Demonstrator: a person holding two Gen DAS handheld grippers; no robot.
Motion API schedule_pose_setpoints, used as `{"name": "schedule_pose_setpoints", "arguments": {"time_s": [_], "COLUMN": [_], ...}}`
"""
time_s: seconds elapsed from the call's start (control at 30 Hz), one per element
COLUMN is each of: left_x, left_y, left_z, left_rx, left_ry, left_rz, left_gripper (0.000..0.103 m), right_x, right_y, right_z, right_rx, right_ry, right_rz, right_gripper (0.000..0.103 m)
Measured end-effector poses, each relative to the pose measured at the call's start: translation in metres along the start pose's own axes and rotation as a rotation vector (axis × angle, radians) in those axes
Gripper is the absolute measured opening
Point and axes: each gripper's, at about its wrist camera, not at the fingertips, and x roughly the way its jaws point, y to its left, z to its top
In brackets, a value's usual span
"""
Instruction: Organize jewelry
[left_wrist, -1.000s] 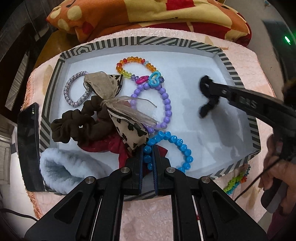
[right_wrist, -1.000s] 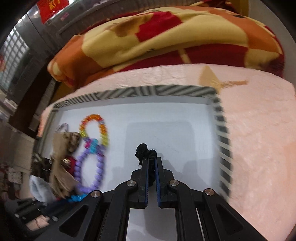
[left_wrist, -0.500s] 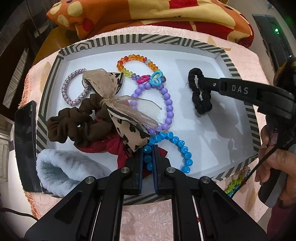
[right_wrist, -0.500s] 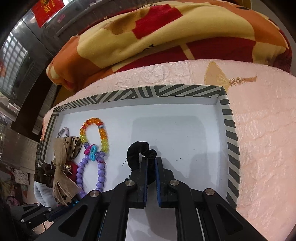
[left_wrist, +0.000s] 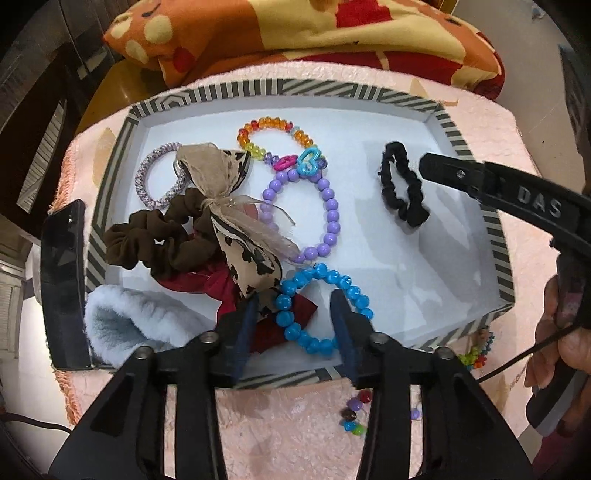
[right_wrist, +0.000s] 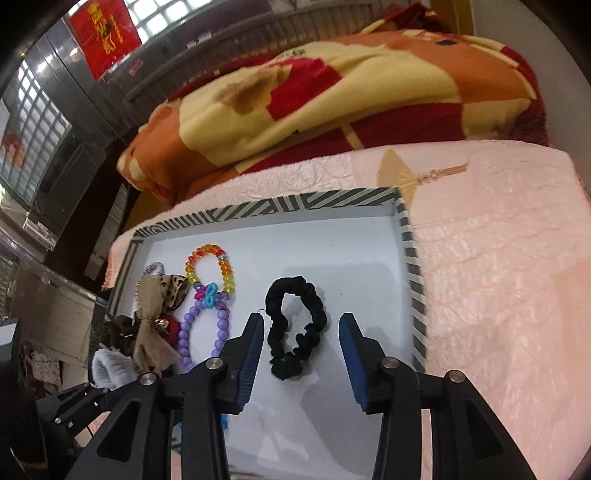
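Note:
A striped-rim white tray holds the jewelry. My left gripper is open, its fingers either side of the blue bead bracelet lying on the tray. My right gripper is open over the black scrunchie, which lies free on the tray's right side. A purple bead bracelet, an orange-yellow bead bracelet, a leopard bow, a brown scrunchie, a red scrunchie and a grey hair tie lie at the left.
A fluffy pale-blue item sits in the tray's near-left corner beside a black phone. Loose coloured beads and a bead string lie on the pink cloth outside the tray. A folded orange-red blanket lies behind.
Both grippers have opened. The right one let go of the black scrunchie, which now lies on the tray. The left one let go of the blue bead bracelet.

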Motion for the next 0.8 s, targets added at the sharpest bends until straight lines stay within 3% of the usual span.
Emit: {"name": "schedule_pose_setpoints", "arguments": {"time_s": [0.5, 0.8], "left_x": [-0.041, -0.063], "left_y": [-0.004, -0.015], "left_z": [-0.021, -0.044], "left_rx": [-0.003, -0.012], "left_ry": [-0.076, -0.117], "left_rz": [0.031, 0.064], "left_gripper": [0.049, 0.05], "right_x": [-0.057, -0.088], "right_y": [0.003, -0.004], "right_z": [-0.04, -0.081], "right_rx": [0.0, -0.008], "right_ry": [-0.06, -0.072], "right_rz": [-0.017, -0.025], "right_gripper": [0.041, 0.041]}}
